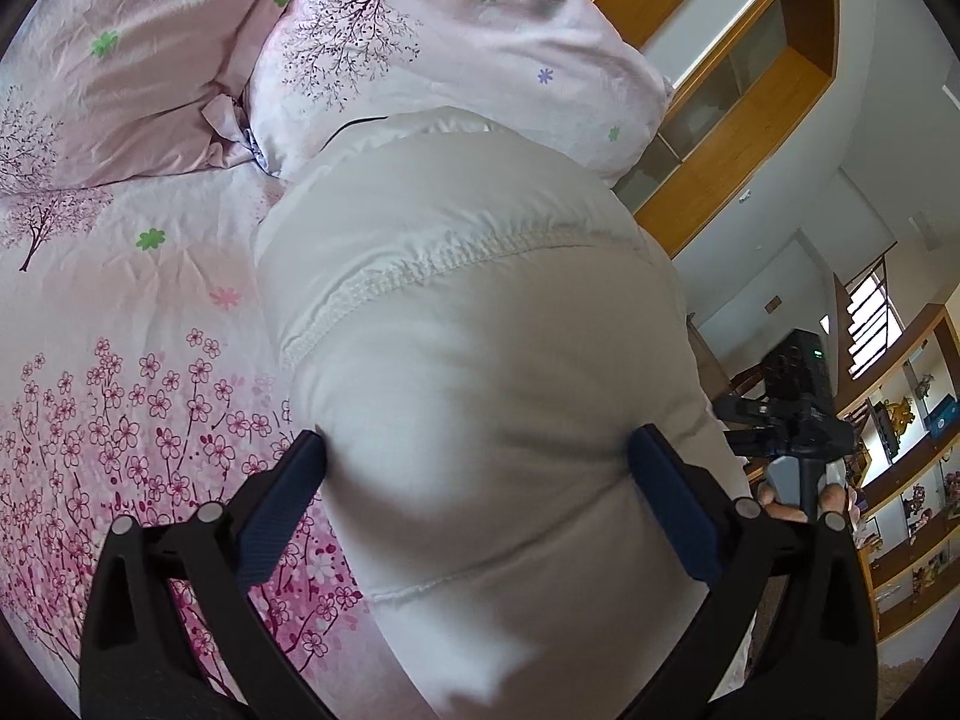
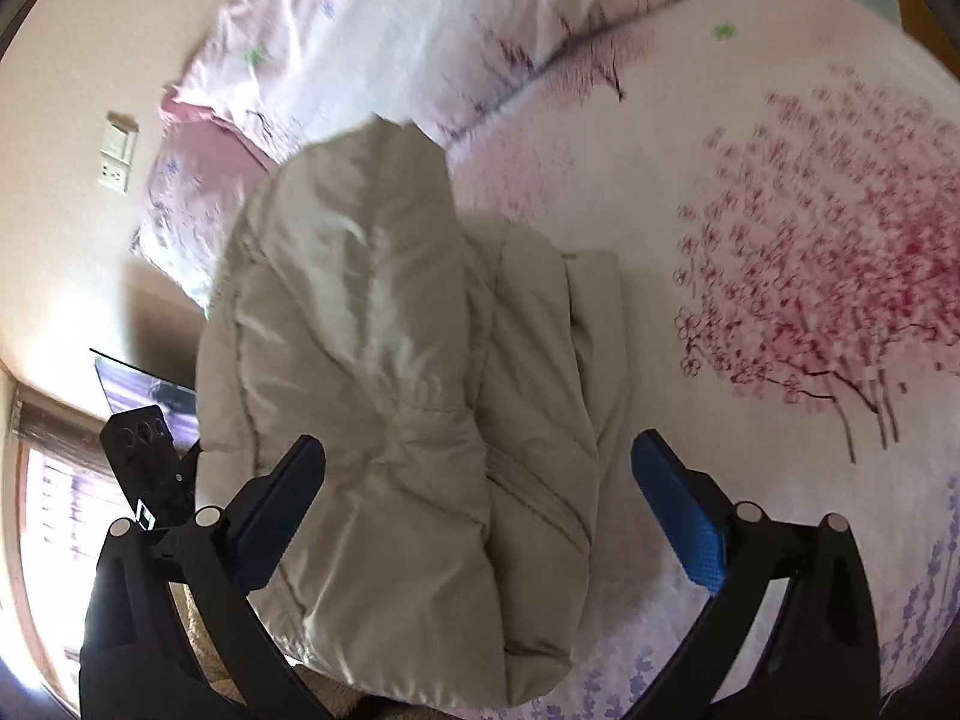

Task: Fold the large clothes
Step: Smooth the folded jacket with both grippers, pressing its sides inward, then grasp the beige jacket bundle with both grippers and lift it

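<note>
left gripper (image 1: pixel 477 462) fingers pinch the puffy coat (image 1: pixel 468 330); right gripper (image 2: pixel 479 468) fingers wide, so the fold may spring open on the bed (image 2: pixel 690 180)

One padded beige coat (image 2: pixel 384 372); two pillows (image 1: pixel 456 48) (image 1: pixel 132 90); one floral bedsheet (image 1: pixel 120 360); two grippers (image 1: pixel 477 468) (image 2: pixel 477 468).

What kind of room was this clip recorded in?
Most likely a home bedroom: a bed under a pink blossom-print sheet, matching pillows at its head, and wooden display shelves holding ornaments along the wall.
</note>
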Tool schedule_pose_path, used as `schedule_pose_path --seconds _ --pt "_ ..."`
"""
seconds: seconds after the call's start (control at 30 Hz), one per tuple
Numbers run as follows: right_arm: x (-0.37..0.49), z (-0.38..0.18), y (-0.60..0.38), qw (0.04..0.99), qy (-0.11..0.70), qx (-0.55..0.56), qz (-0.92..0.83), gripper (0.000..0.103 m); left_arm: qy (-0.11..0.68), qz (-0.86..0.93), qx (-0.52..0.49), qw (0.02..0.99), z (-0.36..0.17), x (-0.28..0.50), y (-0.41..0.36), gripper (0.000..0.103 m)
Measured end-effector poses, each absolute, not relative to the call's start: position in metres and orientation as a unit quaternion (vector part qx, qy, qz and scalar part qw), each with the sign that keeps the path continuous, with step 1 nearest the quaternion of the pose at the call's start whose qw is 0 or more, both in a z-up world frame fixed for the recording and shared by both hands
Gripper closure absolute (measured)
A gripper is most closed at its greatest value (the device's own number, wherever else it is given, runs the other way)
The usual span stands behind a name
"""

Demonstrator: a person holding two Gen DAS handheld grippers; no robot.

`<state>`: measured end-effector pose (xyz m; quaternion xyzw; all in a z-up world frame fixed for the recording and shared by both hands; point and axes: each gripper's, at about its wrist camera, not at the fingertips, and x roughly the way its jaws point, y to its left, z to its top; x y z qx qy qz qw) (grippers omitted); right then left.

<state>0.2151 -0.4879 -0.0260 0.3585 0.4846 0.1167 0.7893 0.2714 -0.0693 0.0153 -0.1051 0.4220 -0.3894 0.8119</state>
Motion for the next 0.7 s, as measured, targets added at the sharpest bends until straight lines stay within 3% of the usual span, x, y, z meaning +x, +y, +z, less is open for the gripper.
schedule_pose_path --seconds 0.7 --pt "0.258 -0.075 -0.477 0.681 0.546 0.413 0.260 0.001 0.441 -0.428 -0.145 0.775 0.003 0.284 -0.062 0.002"
